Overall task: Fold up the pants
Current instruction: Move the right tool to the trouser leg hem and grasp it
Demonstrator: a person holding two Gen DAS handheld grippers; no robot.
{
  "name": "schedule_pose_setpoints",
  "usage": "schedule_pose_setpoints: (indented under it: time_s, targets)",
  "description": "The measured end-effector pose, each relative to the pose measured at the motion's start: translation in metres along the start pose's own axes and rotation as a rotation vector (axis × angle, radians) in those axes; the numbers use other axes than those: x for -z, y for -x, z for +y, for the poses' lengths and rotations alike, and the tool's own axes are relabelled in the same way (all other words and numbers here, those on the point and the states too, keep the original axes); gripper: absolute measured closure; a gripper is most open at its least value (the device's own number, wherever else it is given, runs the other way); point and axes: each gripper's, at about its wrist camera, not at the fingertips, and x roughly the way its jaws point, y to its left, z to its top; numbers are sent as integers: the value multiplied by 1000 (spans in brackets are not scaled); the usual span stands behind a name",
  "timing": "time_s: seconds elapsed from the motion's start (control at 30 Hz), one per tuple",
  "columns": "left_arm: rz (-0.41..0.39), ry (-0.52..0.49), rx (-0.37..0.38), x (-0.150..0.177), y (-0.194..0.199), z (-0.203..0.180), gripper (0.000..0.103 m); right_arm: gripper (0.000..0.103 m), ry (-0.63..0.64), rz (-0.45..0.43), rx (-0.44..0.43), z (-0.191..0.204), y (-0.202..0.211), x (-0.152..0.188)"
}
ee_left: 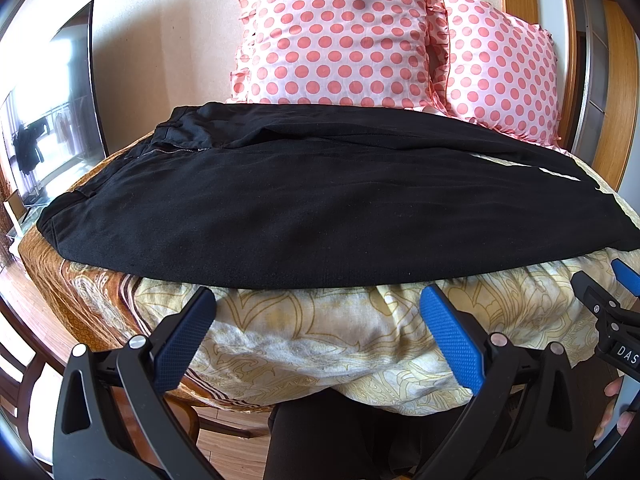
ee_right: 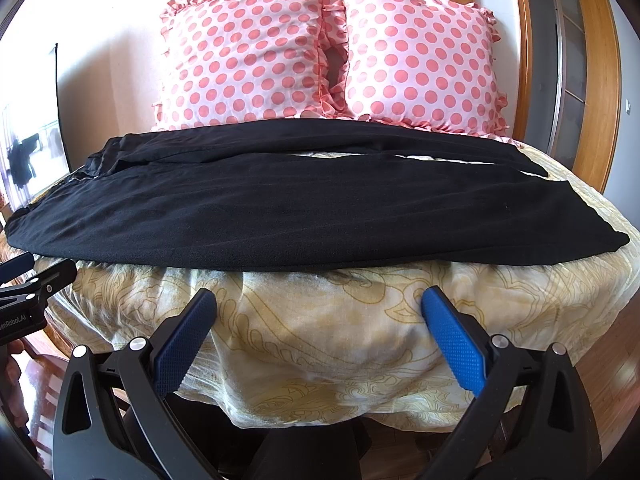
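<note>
One bed (ee_left: 280,344) with a yellow patterned cover fills both views, with two pink dotted pillows (ee_right: 332,56) against the wall and a dark screen (ee_left: 52,120) to the left. Black pants (ee_left: 300,208) lie flat across it, long axis left to right, waistband left, legs right; the far leg is partly hidden. Both the left gripper (ee_left: 318,336) and right gripper (ee_right: 318,336) hover spread wide, holding nothing, near the bed's front edge.

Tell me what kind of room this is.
Probably a bedroom: black pants lie across a bed, two polka-dot pillows lean on the wall, and a TV stands at left.
</note>
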Motion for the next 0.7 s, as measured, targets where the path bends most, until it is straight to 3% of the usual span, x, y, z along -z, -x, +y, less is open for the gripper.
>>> schedule_pose_setpoints:
  time_s: [0.27,0.4,0.47,0.6,0.7]
  targets:
    - [0,-5,4,0,0,0,2,1,7,5,-8,3,-2,2]
    - [17,1,76,-1,10,9,2,1,-45,2,-77,-16,6,-3]
    - [-28,21,110,-7,21,18,2,1,-83,-32,-103,-31,17,-8]
    - [-128,9,132,-27,46,19,2,1,-84,-138,-46,-60,41,-41]
    - [-163,9,130,-53,43,22,2,1,-97,-160,28,-84,39,-81]
